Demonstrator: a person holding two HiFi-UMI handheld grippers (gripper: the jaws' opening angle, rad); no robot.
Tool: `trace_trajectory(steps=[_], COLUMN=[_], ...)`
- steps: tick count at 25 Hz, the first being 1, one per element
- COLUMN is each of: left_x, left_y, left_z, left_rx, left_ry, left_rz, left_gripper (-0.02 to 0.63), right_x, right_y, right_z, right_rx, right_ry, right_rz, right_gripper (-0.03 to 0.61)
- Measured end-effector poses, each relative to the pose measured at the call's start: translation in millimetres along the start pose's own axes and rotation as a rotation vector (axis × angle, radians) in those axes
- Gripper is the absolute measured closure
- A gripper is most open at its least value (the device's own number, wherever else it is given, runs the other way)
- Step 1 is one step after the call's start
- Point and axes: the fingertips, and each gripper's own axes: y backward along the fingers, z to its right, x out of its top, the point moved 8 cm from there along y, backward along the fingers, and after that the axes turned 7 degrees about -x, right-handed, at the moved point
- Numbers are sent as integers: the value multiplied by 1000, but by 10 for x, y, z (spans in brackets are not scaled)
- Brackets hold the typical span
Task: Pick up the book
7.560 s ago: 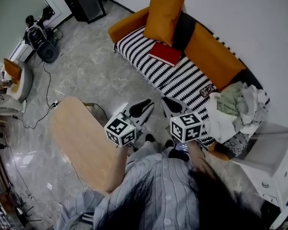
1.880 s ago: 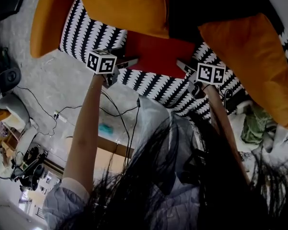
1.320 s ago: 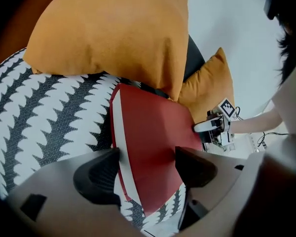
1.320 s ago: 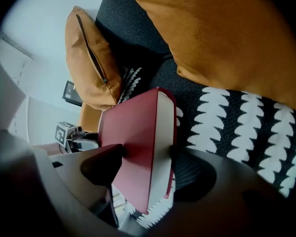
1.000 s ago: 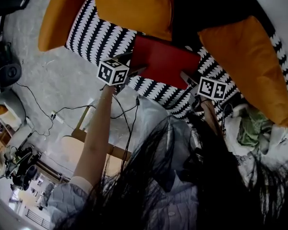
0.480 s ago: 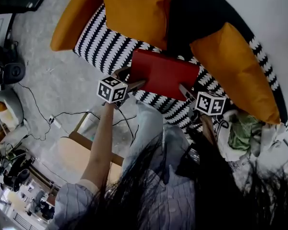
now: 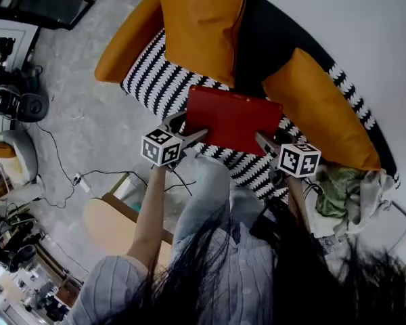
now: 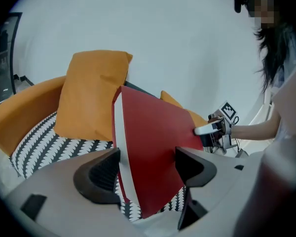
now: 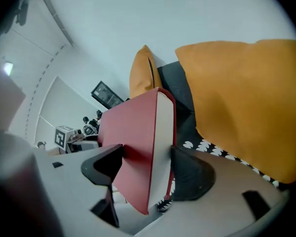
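Note:
A red hardback book [image 7: 233,117] hangs above the sofa's striped seat [image 7: 155,80], gripped at both short ends. My left gripper [image 7: 187,128] is shut on its left edge, and the left gripper view shows the book [image 8: 155,147] standing between the two black pads of the left gripper [image 8: 147,164]. My right gripper [image 7: 264,141] is shut on the right edge. In the right gripper view the book's white page block [image 9: 160,132] sits between the pads of the right gripper [image 9: 147,164]. Each gripper appears in the other's view: the right gripper [image 8: 212,130] and the left gripper [image 9: 71,137].
An orange cushion [image 7: 203,19] leans on the sofa back, with a second one [image 7: 318,114] to its right. A heap of clothes [image 7: 345,195] lies at the sofa's right end. A wooden table [image 7: 111,225] and floor cables [image 7: 88,175] are near my left side.
Earlier the book lay flat on the seat with both grippers away from it. Over the last second it has risen off the seat, held at both ends by both grippers.

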Motion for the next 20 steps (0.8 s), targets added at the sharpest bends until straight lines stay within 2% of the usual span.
trace_trajectory(steps=[6,14,20], left_x=[105,-13,-212], left_y=[357,849,1183], left_z=[457,999,1395], left_rx=[59,141,193], left_ry=[-28,-51,-44], left_rz=[85,180,279], left_gripper=[261,261,261], right_x=[104,27,-130], right_y=[399,794,1062], right_z=[-258,-605,-827], right_rx=[37,96,139], right_ry=[70,169,188], right_rz=[44,66,84], right_gripper=[258,258,258])
